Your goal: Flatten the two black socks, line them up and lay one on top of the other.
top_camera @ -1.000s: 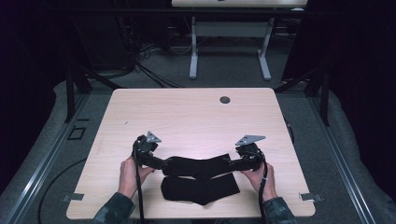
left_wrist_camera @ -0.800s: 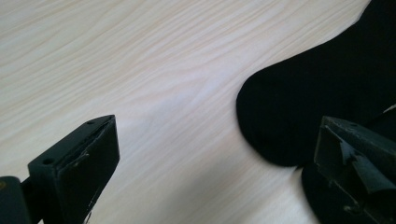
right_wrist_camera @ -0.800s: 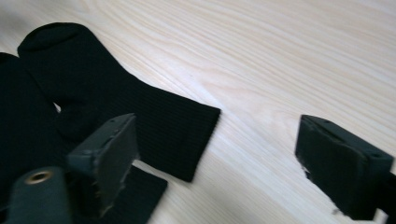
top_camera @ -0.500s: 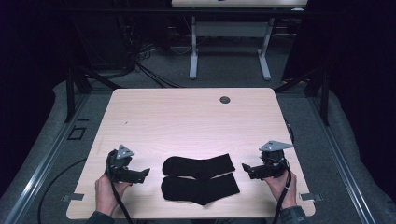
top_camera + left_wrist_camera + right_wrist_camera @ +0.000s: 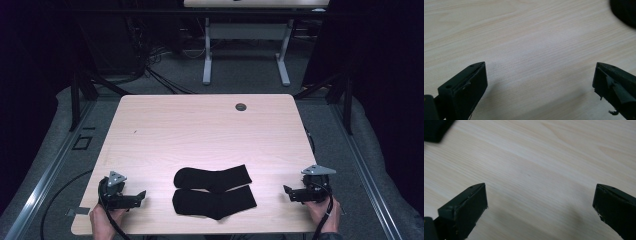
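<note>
Both grippers sit low at the near edge of the table [image 5: 210, 125], one at each front corner, each held in one of the person's hands. At the near left corner, the left gripper [image 5: 142, 196] points toward the middle of the table with its jaws spread wide and nothing between them; in the left gripper view [image 5: 540, 82] only bare pale wood lies in the gap, and a dark edge of sock shows at the top right corner of that view. At the near right corner, the right gripper [image 5: 286, 190] points inward too, its grey three-cornered plate on top; its jaws have just been opening and now stand wide apart, empty, with plain wood grain between them in the right gripper view [image 5: 540, 202] and a dark corner of sock at the top left.

Between the two grippers, well apart from each, two black socks lie flat on the wood. The nearer sock [image 5: 214, 202] lies closest to the front edge, its length running left to right. The farther sock [image 5: 212, 177] lies just behind it, parallel, the two touching or nearly so along their long sides.

Beyond the socks the tabletop is bare light wood up to a small round grommet [image 5: 241, 106] near the far edge. Past the table, on the grey floor, stands a white-legged desk frame [image 5: 245, 55] with dark cables beside it.
</note>
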Demonstrator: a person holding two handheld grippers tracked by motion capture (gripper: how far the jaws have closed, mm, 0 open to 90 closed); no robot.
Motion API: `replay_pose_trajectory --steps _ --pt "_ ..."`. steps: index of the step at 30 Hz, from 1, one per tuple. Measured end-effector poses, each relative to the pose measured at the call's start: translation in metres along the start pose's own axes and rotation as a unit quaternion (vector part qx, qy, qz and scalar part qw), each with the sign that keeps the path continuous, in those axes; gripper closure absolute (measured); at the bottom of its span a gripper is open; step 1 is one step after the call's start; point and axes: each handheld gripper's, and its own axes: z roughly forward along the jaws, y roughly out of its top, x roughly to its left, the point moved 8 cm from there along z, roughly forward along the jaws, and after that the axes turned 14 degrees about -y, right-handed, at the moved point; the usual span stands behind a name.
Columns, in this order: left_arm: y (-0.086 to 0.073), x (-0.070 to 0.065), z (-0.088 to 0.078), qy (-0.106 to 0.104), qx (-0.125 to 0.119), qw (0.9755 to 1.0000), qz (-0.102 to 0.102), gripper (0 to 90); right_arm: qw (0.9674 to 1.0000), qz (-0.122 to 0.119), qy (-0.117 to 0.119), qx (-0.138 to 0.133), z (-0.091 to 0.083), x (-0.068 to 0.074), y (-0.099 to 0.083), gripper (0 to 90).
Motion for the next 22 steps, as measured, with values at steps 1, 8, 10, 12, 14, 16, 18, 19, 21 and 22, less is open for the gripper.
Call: replay_pose_trajectory --steps 1,8,10,12,14,16,18,19,21,22 --pt "-0.0009 0.0006 0.0012 0.004 -0.003 1.0 -0.003 0.0 1.0 0.004 0.0 0.0 0.0018 -0.0011 -0.0029 0.0" --pt "-0.0001 0.0007 0.0051 0.011 -0.008 0.9999 0.01 0.0 1.0 0.003 -0.006 -0.005 0.0075 -0.0023 -0.0083 0.0" --pt "0.0001 0.001 0.0052 0.009 -0.008 0.9999 0.012 0.0 0.9997 0.022 0.001 -0.012 0.0101 -0.002 -0.0083 0.0" --pt "0.0003 0.0013 0.0054 0.009 -0.007 0.9999 0.013 0.0 0.9997 0.023 0.003 -0.008 0.0101 -0.0028 -0.0092 0.0" --pt "0.0007 0.0014 0.0058 0.009 -0.007 0.9999 0.012 0.0 0.9996 0.024 0.003 -0.013 0.0101 -0.0022 -0.0092 0.0" --pt "0.0014 0.0018 0.0064 0.01 -0.008 0.9998 0.012 0.0 0.9997 0.023 0.004 -0.01 0.0098 -0.0025 -0.0096 0.0" --pt "0.0016 0.002 0.0066 0.012 -0.008 0.9998 0.011 0.0 0.9997 0.023 0.004 -0.011 0.01 -0.0024 -0.0095 0.0" --pt "0.0017 0.002 0.0066 0.012 -0.009 0.9998 0.011 0.0 0.9997 0.023 0.004 -0.011 0.0101 -0.0023 -0.0094 0.0" --pt "0.0018 0.0021 0.0066 0.013 -0.009 0.9998 0.011 0.0 0.9996 0.024 0.004 -0.012 0.0102 -0.0022 -0.0093 0.0" --pt "0.0017 0.002 0.0066 0.013 -0.008 0.9998 0.01 0.0 0.9997 0.023 0.005 -0.012 0.0102 -0.0023 -0.0093 0.0"
